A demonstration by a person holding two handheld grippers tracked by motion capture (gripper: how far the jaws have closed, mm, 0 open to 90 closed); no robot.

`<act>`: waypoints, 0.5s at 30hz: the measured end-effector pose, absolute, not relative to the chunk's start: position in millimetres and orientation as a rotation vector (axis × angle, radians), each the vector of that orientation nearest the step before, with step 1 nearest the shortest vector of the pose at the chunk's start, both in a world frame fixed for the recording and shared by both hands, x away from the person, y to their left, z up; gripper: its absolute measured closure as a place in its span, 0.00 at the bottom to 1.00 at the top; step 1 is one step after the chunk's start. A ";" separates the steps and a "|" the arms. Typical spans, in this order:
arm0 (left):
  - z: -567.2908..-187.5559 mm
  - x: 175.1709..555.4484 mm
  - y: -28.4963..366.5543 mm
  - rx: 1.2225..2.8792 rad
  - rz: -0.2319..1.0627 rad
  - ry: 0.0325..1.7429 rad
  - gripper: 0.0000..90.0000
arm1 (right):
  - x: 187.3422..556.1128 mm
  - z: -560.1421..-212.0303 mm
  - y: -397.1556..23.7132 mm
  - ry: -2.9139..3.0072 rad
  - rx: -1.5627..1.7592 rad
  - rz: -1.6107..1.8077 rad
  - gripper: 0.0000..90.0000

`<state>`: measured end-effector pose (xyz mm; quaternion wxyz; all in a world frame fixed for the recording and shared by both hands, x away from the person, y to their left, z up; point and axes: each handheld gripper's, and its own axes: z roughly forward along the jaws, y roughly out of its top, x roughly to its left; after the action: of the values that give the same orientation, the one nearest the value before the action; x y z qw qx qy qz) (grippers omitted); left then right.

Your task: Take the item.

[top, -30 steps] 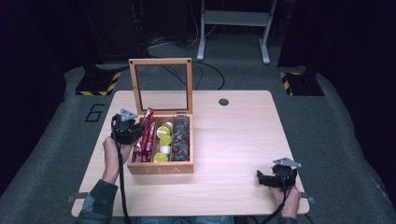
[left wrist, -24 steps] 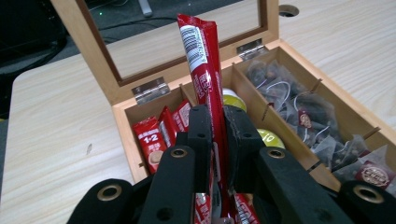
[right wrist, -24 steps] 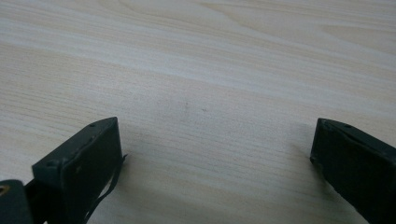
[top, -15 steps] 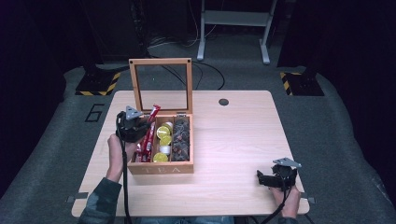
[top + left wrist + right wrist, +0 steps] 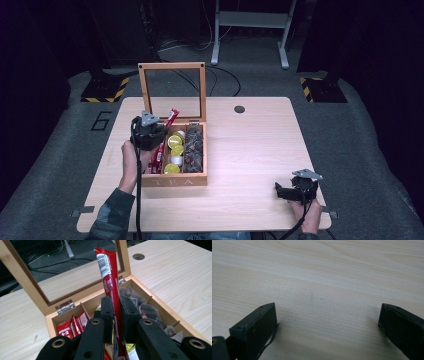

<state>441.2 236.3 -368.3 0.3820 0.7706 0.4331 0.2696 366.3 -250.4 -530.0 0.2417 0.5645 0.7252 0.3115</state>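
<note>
At the table's near edge the right gripper (image 5: 296,190) rests idle, jaws spread wide over bare wood. Farther in, the left gripper (image 5: 116,315) is clamped on a long red packet (image 5: 110,282), holding it upright above the left compartment of an open wooden tea box (image 5: 172,181), where more red packets (image 5: 71,326) lie. The step looks like lifting one packet out; next it must clear the raised glass lid (image 5: 172,92) behind.
</note>
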 end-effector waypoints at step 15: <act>-360.1 450.2 201.8 1.974 0.669 1.028 0.90 | 366.5 -530.0 -250.6 1.985 1.540 0.852 0.02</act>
<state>450.2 201.8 -360.1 0.3974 0.7794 0.4060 0.2641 366.5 -250.6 -530.0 0.2420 0.5634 0.7259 0.3117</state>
